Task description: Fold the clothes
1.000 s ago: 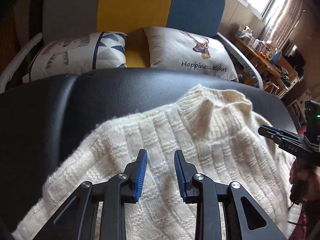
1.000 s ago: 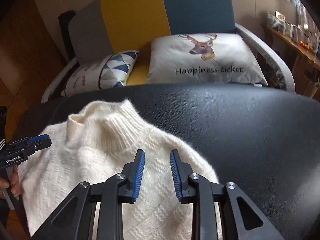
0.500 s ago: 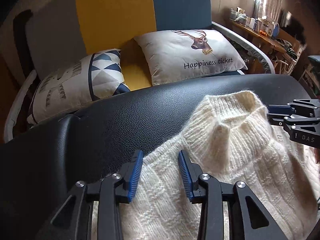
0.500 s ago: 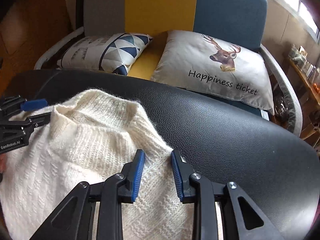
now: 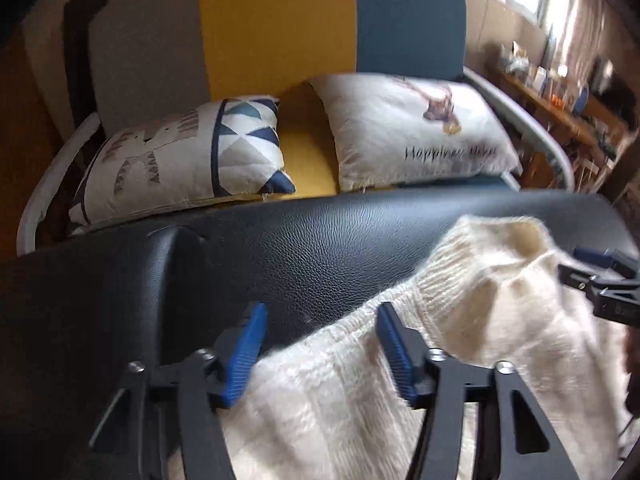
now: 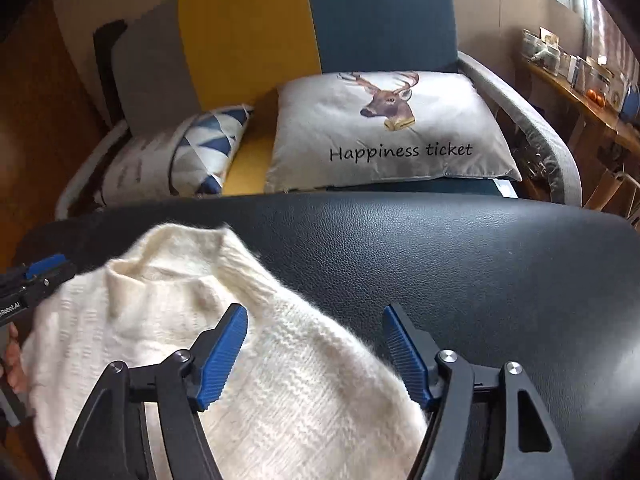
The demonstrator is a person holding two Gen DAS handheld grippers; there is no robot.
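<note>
A cream knitted sweater (image 5: pixel 460 320) lies flat on a black leather surface (image 5: pixel 320 240), its collar towards the sofa. My left gripper (image 5: pixel 320 344) hovers at the sweater's left shoulder edge, jaws opening, knit under the right blue pad (image 5: pixel 394 354), neither pad pressing. In the right wrist view the same sweater (image 6: pixel 160 320) spreads to the left. My right gripper (image 6: pixel 314 348) stands over its right shoulder, jaws opening wide, the knit between them but not gripped. Each gripper shows at the edge of the other's view: the right gripper (image 5: pixel 600 284), the left gripper (image 6: pixel 36 276).
Behind the black surface (image 6: pixel 480 280) stands a grey, yellow and blue sofa (image 6: pixel 248 32) with a triangle-pattern pillow (image 5: pixel 180 160) and a deer pillow (image 6: pixel 392 128). A cluttered wooden shelf (image 6: pixel 580 80) runs along the right wall. A hand (image 6: pixel 12 360) shows at the left edge.
Both grippers' jaws have spread apart. The left one has shifted from over the sweater's body to its left shoulder edge; the right one now straddles the right shoulder.
</note>
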